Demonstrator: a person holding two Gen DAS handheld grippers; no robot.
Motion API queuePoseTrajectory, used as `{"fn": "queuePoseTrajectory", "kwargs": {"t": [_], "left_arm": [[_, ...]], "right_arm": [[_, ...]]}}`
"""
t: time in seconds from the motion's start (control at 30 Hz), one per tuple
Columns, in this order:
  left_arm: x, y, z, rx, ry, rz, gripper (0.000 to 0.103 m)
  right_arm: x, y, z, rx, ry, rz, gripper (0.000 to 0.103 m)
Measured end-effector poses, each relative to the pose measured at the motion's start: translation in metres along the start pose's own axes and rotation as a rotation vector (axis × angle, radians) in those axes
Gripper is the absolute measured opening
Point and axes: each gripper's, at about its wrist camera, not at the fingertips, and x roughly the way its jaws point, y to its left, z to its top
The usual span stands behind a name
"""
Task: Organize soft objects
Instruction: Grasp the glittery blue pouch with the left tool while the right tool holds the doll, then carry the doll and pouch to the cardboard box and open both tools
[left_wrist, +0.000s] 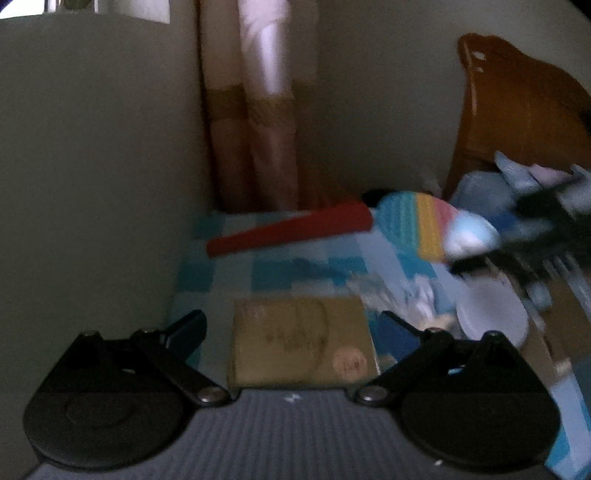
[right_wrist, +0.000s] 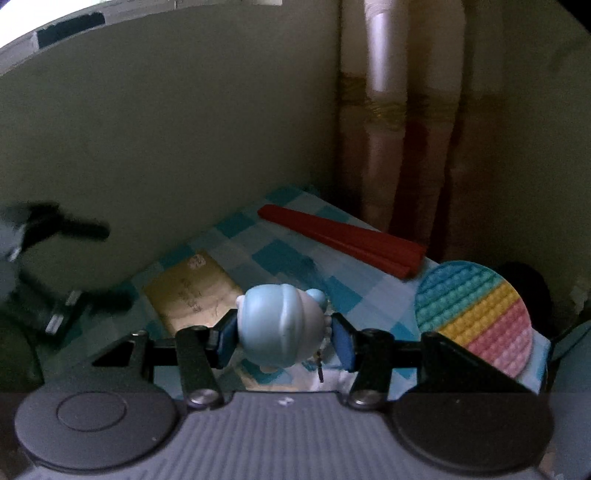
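Held the left tool (left_wrist: 291, 332) spread wide and gripping nothing, low over the checkered bed (left_wrist: 273, 273), probably kept free for the next pickup. Hovered just short of a flat tan envelope (left_wrist: 301, 341), lying square between the splayed fingers though not touching them. Lay farther back, near the wall corner and the curtain (left_wrist: 255, 110), a long red folded piece (right_wrist: 343, 240), likely set out of the way. Rested to its right a round rainbow bubble mat (right_wrist: 476, 317), flat on the bedspread. Clamped the right tool (right_wrist: 282, 338) on a soft pale-blue figure toy (right_wrist: 277, 325), pinched at both flanks and raised clear of the bed, seemingly so the squashy body would carry without slipping. Showed in the left view a heap of blue plush (left_wrist: 517, 181) against the wooden headboard (left_wrist: 517, 110), perhaps the gathering spot; too blurred for certainty.
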Motion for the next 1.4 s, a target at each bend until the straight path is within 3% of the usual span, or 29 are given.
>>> {"fn": "queuePoseTrajectory", "kwargs": {"t": [0.23,0.33,0.4,0.53,0.7,0.83,0.97,1.23,1.4], "left_arm": [[0.050,-0.029,0.044,0.040,0.105,-0.042,0.098],[0.070,-0.058,0.058,0.140,0.161,-0.022,0.097],[0.086,-0.077,0.067,0.198,0.216,-0.052,0.097],[0.117,-0.102,0.078,0.247,0.315,-0.060,0.093],[0.165,-0.106,0.081,0.117,0.504,-0.125,0.076],[0.195,-0.100,0.076,0.017,0.565,-0.124,0.068],[0.216,-0.091,0.070,-0.071,0.624,-0.116,0.048],[0.224,-0.084,0.057,-0.121,0.634,-0.085,0.045],[0.220,-0.079,0.057,-0.127,0.610,-0.088,0.030]], "right_arm": [[-0.021,0.002,-0.031,0.011,-0.020,0.011,0.058],[-0.022,0.011,-0.045,0.006,-0.001,0.024,0.058],[-0.019,0.016,-0.053,0.001,0.016,0.044,0.058],[-0.015,0.025,-0.065,-0.008,0.039,0.059,0.058],[-0.013,0.030,-0.076,-0.005,0.047,0.069,0.058],[-0.013,0.029,-0.082,0.006,0.043,0.065,0.058],[-0.016,0.028,-0.086,0.029,0.033,0.064,0.058],[-0.019,0.026,-0.086,0.046,0.028,0.050,0.058],[-0.018,0.027,-0.086,0.052,0.031,0.039,0.058]]}}
